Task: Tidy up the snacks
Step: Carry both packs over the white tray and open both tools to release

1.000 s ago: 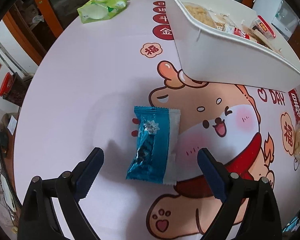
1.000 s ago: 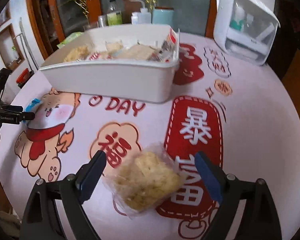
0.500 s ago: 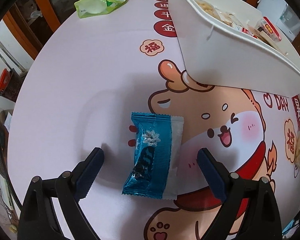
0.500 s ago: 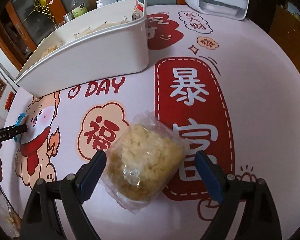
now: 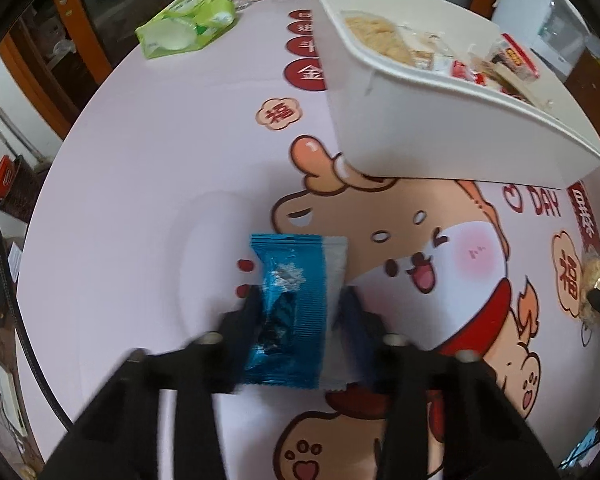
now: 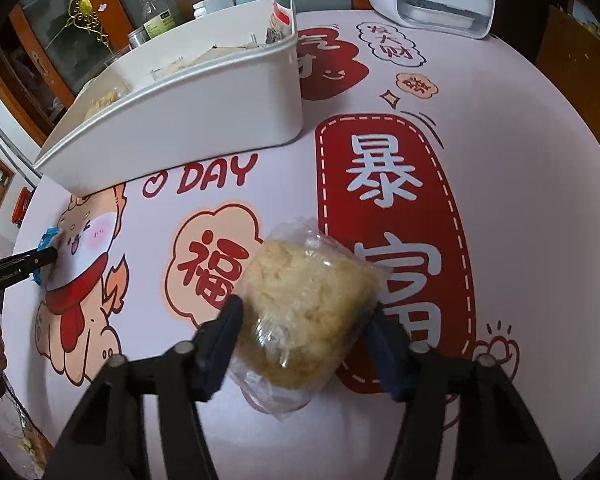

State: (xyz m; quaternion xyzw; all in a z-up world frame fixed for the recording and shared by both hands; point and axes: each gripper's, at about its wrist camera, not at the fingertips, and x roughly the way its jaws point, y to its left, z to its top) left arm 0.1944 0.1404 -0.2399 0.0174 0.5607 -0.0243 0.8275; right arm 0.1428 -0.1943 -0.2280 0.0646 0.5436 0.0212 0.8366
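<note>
The left gripper (image 5: 300, 312) is closing on the blue snack packet (image 5: 290, 312), which lies flat on the tablecloth (image 5: 140, 200); its fingers already squeeze both sides. The white bin (image 5: 420, 136) sits just beyond, half full of snacks. On the right, the right gripper (image 6: 304, 316) is closing on the clear bag of yellow crackers (image 6: 304, 300), and both fingers touch it. This looks like the picking-up step. Next, each snack probably needs lifting over the bin's rim and letting go inside
</note>
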